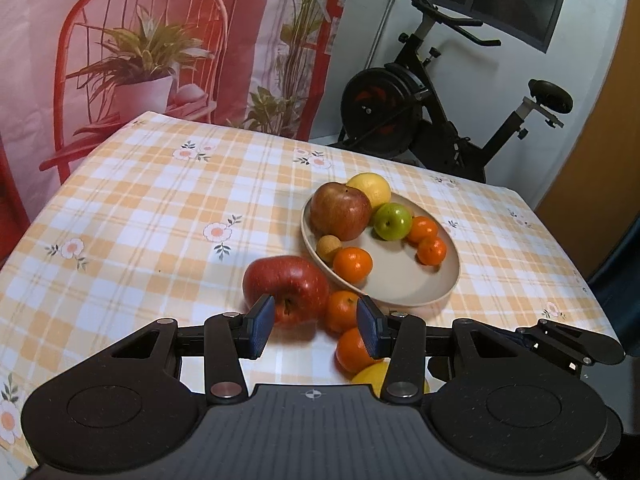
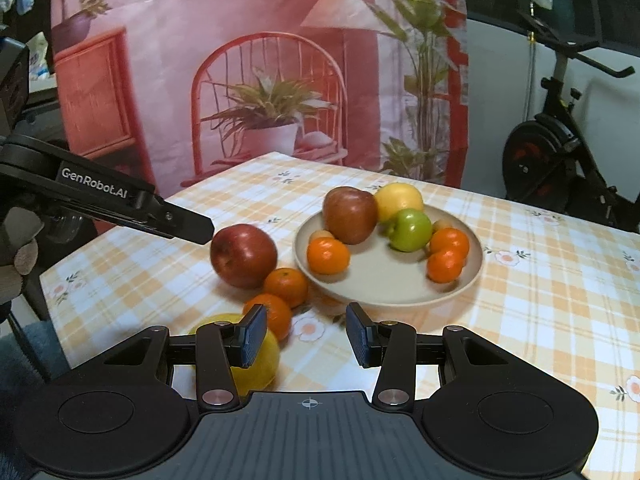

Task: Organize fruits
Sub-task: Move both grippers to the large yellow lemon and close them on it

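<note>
A beige plate (image 1: 404, 292) (image 2: 384, 288) on the checked tablecloth holds a red apple (image 1: 340, 211), a lemon (image 1: 370, 189), a green apple (image 1: 393, 221), three mandarins and a small tan fruit. Beside the plate on the cloth lie a second red apple (image 1: 286, 286) (image 2: 243, 255), two mandarins (image 1: 342, 311) (image 2: 286, 286) and a yellow lemon (image 2: 260, 360). My left gripper (image 1: 316, 328) is open just short of the loose apple and mandarins, touching none. My right gripper (image 2: 307, 338) is open over bare cloth, the lemon behind its left finger.
The left gripper's black body (image 2: 100, 196) reaches in from the left in the right wrist view, with a person's hand (image 2: 20, 256) behind it. An exercise bike (image 1: 440, 112) stands past the table's far right edge. A printed backdrop (image 1: 160, 40) hangs behind the table.
</note>
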Tool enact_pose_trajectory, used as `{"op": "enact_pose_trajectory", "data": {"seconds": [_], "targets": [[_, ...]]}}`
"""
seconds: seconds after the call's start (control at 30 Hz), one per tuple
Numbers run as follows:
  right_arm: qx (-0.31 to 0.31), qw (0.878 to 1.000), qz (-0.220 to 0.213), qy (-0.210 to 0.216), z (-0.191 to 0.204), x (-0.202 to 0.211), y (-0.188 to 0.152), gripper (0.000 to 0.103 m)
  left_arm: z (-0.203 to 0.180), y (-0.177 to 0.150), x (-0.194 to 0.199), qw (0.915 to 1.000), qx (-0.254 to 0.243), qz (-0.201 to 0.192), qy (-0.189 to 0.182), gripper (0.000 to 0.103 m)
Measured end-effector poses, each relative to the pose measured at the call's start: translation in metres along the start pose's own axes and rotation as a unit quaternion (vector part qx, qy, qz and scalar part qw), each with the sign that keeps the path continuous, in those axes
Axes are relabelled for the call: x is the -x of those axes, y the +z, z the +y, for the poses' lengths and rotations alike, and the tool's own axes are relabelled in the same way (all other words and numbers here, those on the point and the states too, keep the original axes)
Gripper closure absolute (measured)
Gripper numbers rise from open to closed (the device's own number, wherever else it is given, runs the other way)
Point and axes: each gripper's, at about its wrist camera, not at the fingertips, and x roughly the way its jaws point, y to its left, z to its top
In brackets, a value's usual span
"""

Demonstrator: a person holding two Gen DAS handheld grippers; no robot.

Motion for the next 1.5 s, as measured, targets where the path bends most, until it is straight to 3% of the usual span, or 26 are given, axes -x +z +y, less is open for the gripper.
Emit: {"op": "enact_pose_trajectory", "data": {"seconds": [0.57,1.07,1.5], "targets": [[0.026,0.999,0.011,0.023,0.019,0.010,-0.006,0.057,-0.005,-0.021,0.001,0.9999,0.002,0.007,-0.015,0.055],[0.031,0.997,0.038,0.058,0.029,-0.001,-0.016,0.053,-0.012,-0.032,-0.011,0.9981,-0.005,0.031,-0.054,0.055],[0.021,0.997,0.045,0.062,0.025,-0.009,-0.021,0.049,-0.015,-0.035,-0.016,0.9953,-0.005,0.042,-0.087,0.055]]}}
